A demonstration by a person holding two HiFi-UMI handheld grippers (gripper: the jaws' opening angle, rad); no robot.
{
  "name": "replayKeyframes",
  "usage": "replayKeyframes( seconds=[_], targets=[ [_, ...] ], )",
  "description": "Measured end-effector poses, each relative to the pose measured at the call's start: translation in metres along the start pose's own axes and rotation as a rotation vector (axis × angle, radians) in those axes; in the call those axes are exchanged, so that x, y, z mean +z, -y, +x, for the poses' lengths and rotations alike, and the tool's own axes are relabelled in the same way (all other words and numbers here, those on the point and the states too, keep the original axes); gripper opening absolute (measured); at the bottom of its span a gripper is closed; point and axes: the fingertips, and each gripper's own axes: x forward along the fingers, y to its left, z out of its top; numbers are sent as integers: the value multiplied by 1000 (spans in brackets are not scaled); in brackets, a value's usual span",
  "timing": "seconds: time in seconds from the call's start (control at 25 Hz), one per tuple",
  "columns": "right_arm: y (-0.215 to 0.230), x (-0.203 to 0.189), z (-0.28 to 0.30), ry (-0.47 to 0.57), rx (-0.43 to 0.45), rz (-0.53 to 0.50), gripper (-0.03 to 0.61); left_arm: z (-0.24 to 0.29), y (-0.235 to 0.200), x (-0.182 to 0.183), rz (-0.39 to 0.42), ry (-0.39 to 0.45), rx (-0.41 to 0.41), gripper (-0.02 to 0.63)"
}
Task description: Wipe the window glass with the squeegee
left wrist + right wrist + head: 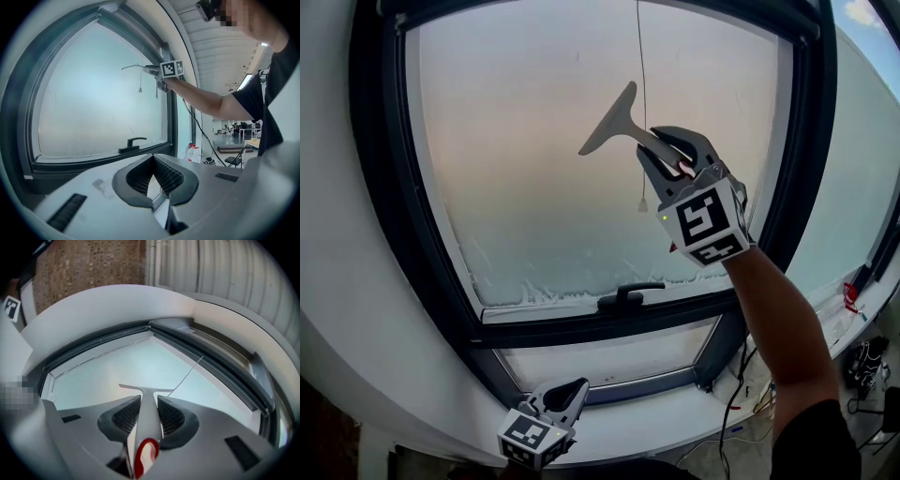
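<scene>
Right gripper [661,148] is held high against the window glass [516,178], its jaws clamped on the handle of the squeegee [614,120]. In the right gripper view the handle is seen pinched squarely between the two ribbed pads [127,417], with the blade spread crosswise just beyond the fingertips. The blade is set aslant in the upper middle of the pane, just left of a thin hanging cord [641,84]. Whether the rubber edge is pressed onto the glass or held just off it cannot be settled from these views; it appears to be at or very near the surface. Left gripper [570,392] is kept low by the sill [675,412], well apart from the work, its jaws drawn together with nothing between them.

The step in hand is judged to be a wiping stroke, with much of the pane yet to be covered. A hazy film is seen across the glass, and a rough line of residue along its bottom edge, above the window handle [628,296]. For a clean pass, the whole blade should be laid flat to the glass, the handle tipped so that the edge trails, and even pressure kept through one unbroken pull. The cord should be avoided, since it could be caught under the blade and a streak left.
</scene>
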Motion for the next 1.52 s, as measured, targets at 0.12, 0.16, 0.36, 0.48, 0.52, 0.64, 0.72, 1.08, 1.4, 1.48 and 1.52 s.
replayKeyframes(
  seconds=[0.12,0.16,0.36,0.48,0.52,0.64,0.72,1.08,1.4,1.48,1.52],
  targets=[
    [2,9,-6,24,-89,207,103,-8,-4,-2,-4,-5,11,2],
    [5,9,-7,27,-121,276,103,-11,-5,-3,-5,-7,14,2],
    [26,-7,-2,9,-239,598,103,-24,-7,-9,-6,-21,13,2],
    [37,-9,6,0,-272,684,103,-31,-11,-8,25,-21,27,2],
    [40,-9,7,-3,-282,696,103,-33,-12,-7,44,-19,33,2],
    [46,-5,9,-15,-309,709,103,-38,-13,-7,58,-12,31,2],
    [46,-4,10,-28,-321,718,103,-40,-13,-10,46,-2,12,2],
    [9,-20,3,-105,-333,719,103,-60,-18,-20,27,-18,-13,2],
    [-30,-39,-15,-165,-328,705,103,-61,-18,-35,23,-52,-31,2],
    [-43,-43,-20,-180,-327,696,103,-61,-19,-35,22,-49,-25,2],
    [-50,-46,-23,-188,-326,692,103,-62,-21,-34,22,-48,-13,2]
  ],
)
